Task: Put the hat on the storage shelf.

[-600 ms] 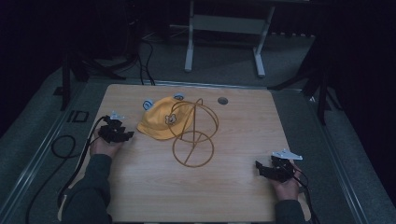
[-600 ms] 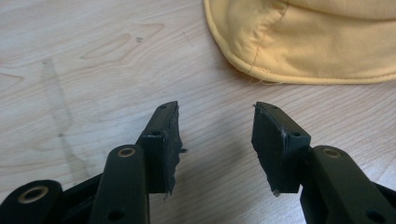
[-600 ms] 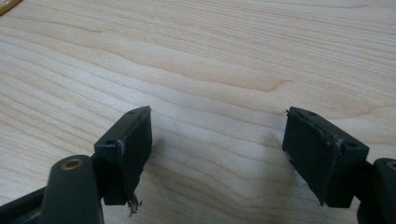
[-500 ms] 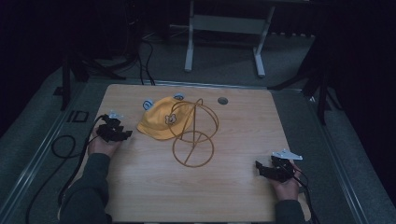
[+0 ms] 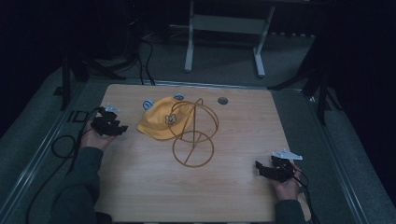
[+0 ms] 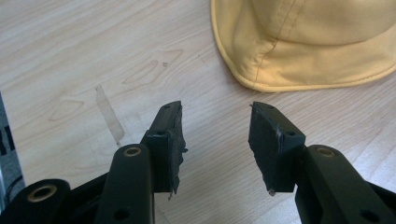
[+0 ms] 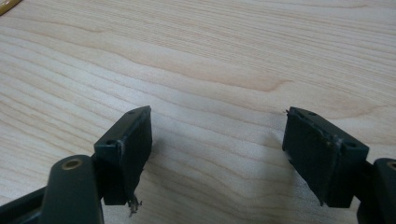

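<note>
beside the yellow fabric cap (image 5: 161, 120), the left gripper (image 5: 119, 128) is edging rearward, jaws apart and empty; the right gripper (image 5: 259, 168) is staying parked, jaws apart.

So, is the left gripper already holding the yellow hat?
No: in the left gripper view the left gripper stands open over bare wood, and the yellow hat lies beyond its jaws, untouched.

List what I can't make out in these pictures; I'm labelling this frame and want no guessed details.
- Yellow hat, high view: its right edge lies behind the wire stand; the badge design is too small to read.
- Two small blue-and-white objects behind the hat, high view: too small to identify.
- Hat, left gripper view: cut off by the top and right edges.
- Orange sliver, right gripper view: cut off by the top-left corner, so it cannot be identified.
</note>
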Demonstrator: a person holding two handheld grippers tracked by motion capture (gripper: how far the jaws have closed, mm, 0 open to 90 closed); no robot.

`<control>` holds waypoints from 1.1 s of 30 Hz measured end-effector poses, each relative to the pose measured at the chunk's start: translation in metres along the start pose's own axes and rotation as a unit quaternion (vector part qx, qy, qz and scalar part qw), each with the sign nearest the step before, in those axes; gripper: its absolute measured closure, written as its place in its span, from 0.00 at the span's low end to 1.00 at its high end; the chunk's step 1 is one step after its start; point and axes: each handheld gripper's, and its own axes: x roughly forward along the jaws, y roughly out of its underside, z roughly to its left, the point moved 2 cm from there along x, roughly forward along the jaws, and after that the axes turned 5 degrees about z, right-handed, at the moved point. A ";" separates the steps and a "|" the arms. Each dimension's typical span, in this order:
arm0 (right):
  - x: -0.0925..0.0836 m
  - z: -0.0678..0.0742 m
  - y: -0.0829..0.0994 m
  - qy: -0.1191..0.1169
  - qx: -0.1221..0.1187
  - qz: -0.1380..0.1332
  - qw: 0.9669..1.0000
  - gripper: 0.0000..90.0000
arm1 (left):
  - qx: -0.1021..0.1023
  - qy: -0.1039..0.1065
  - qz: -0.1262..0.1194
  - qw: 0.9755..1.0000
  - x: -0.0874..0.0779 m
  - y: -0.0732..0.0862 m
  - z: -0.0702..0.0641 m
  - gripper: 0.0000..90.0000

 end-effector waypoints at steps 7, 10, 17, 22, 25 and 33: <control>0.000 0.000 0.000 0.000 0.000 0.000 1.000 0.27 | 0.010 0.011 0.016 1.000 -0.008 -0.007 0.004 0.62; 0.000 0.000 0.000 0.000 0.000 0.000 1.000 0.27 | 0.010 0.022 0.017 1.000 -0.011 -0.008 0.003 0.62; 0.000 0.000 0.000 0.000 0.000 0.000 1.000 0.27 | 0.015 0.038 0.015 0.999 -0.018 -0.014 0.000 0.63; 0.000 0.000 0.000 0.000 0.000 0.000 1.000 0.27 | 0.024 0.050 0.013 0.998 -0.023 -0.019 -0.005 0.64; 0.000 0.000 0.000 0.000 0.000 0.000 1.000 0.27 | 0.028 0.058 0.014 0.998 -0.026 -0.022 -0.009 0.64; 0.000 0.000 0.000 0.000 0.000 0.000 1.000 0.27 | 0.037 0.072 0.015 0.997 -0.031 -0.031 -0.013 0.63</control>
